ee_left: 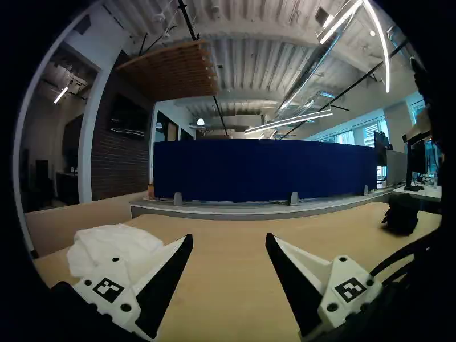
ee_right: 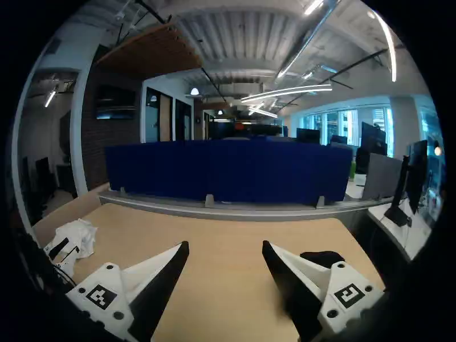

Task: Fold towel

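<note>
A crumpled white towel point(ee_left: 111, 245) lies on the wooden table point(ee_left: 228, 285), just beyond my left gripper's left finger. The left gripper point(ee_left: 228, 239) is open, low over the table, with nothing between its fingers. In the right gripper view the same towel point(ee_right: 77, 233) sits far off at the table's left edge, and the other gripper's fingers point(ee_right: 58, 249) show right in front of it. My right gripper point(ee_right: 225, 248) also stands open and holds nothing, well to the right of the towel.
A black object point(ee_left: 402, 216) rests on the table at the right; in the right gripper view the black object point(ee_right: 322, 259) lies behind the right finger. A blue partition point(ee_right: 228, 171) runs along the table's far edge. Monitors point(ee_right: 413, 171) stand at the right.
</note>
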The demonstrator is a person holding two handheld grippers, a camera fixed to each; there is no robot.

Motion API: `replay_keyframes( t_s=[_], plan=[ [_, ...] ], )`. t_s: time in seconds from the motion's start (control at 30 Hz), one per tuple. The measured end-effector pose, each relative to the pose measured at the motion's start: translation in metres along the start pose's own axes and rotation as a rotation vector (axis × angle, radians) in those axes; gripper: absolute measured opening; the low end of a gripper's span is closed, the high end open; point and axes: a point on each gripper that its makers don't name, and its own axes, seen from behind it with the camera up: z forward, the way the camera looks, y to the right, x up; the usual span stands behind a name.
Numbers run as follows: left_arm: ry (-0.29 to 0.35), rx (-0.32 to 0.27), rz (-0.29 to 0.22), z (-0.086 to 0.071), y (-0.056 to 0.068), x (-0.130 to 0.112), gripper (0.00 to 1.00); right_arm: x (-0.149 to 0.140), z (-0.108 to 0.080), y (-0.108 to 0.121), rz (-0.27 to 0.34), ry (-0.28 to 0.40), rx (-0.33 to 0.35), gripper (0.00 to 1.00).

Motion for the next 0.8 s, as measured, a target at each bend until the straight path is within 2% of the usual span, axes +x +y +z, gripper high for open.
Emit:
replay_keyframes(
  t_s=[0.27, 0.47, 0.57, 0.8],
  plan=[
    [-0.007, 0.014, 0.004, 0.002, -0.009, -0.018, 0.94, -0.004, 0.005, -0.004, -0.011, -0.003, -0.002, 1.0],
    [-0.018, 0.018, -0.014, 0.003, -0.013, -0.028, 0.94, -0.006, 0.009, -0.005, -0.019, -0.008, 0.0, 1.0],
    [-0.019, 0.018, -0.02, 0.003, -0.01, -0.028, 0.95, -0.006, 0.01, -0.007, -0.026, -0.01, 0.004, 1.0],
    [-0.026, 0.007, 0.007, 0.002, -0.003, -0.029, 0.94, -0.002, 0.01, -0.007, -0.022, 0.001, 0.009, 1.0]
  ],
)
